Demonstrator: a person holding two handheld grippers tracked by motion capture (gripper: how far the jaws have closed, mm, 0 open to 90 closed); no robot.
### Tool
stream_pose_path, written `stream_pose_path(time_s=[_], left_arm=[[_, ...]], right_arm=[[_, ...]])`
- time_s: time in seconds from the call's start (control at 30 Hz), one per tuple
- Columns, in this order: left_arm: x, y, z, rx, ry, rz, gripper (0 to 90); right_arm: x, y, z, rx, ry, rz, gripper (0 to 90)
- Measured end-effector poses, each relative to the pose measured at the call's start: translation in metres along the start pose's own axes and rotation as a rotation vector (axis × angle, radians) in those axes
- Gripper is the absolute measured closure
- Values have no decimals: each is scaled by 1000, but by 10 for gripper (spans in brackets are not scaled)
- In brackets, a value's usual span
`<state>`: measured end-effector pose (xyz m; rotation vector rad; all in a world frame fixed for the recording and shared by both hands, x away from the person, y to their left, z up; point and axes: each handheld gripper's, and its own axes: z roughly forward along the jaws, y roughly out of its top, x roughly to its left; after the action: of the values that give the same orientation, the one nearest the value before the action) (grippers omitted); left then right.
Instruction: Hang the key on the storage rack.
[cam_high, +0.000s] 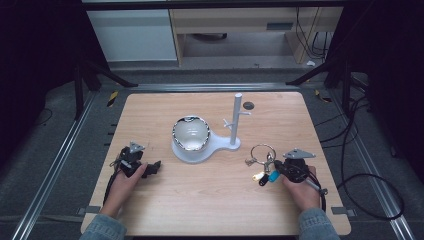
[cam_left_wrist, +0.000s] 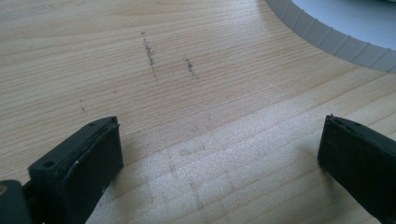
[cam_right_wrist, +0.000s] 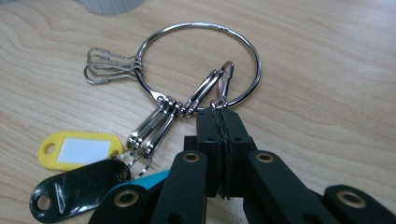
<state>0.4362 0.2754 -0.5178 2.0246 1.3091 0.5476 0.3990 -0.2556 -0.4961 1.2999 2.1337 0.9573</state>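
High view: white stand (cam_high: 235, 127) w/ post and pegs near mid counter (cam_high: 150, 210), shiny bowl (cam_high: 190, 133) on its round base. Key ring (cam_high: 262, 151) w/ tags lying just right of stand base, toward person's edge. Right gripper (cam_high: 278, 169) touching ring's near side, held by right hand (cam_high: 302, 192). Left gripper (cam_high: 155, 166) well left of stand, resting low on counter in left hand (cam_high: 125, 182).

Left gripper view: jaws wide apart, nothing between, bare wood below. Ribbed rim of stand base (cam_left_wrist: 327, 39) at top right.

Right gripper view: jaws pressed together, apparently pinching small clip (cam_right_wrist: 223, 88) hanging on the ring, right at the tips; exact bite hard to confirm. Yellow tag (cam_right_wrist: 81, 149), black tag (cam_right_wrist: 77, 189), blue tag (cam_right_wrist: 144, 179) bunched beside jaws, more clips (cam_right_wrist: 109, 65) on ring's far side.

Risks, if ring goes on a stand peg: tip-only hold on a loose clip → ring swings or slips out on lift; dangling tags could snag a peg or knock bowl; ring could miss peg since it hangs free below the clip.
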Motion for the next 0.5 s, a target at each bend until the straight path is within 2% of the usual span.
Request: stream_pose_path(time_s=[0.2,0.5], left_arm=[[0,0,0,0,0,0,0],[0,0,0,0,0,-1,0]], right_arm=[[3,6,-7,-57,-3,-9,886],[13,24,-23,-169,27,-27,887]])
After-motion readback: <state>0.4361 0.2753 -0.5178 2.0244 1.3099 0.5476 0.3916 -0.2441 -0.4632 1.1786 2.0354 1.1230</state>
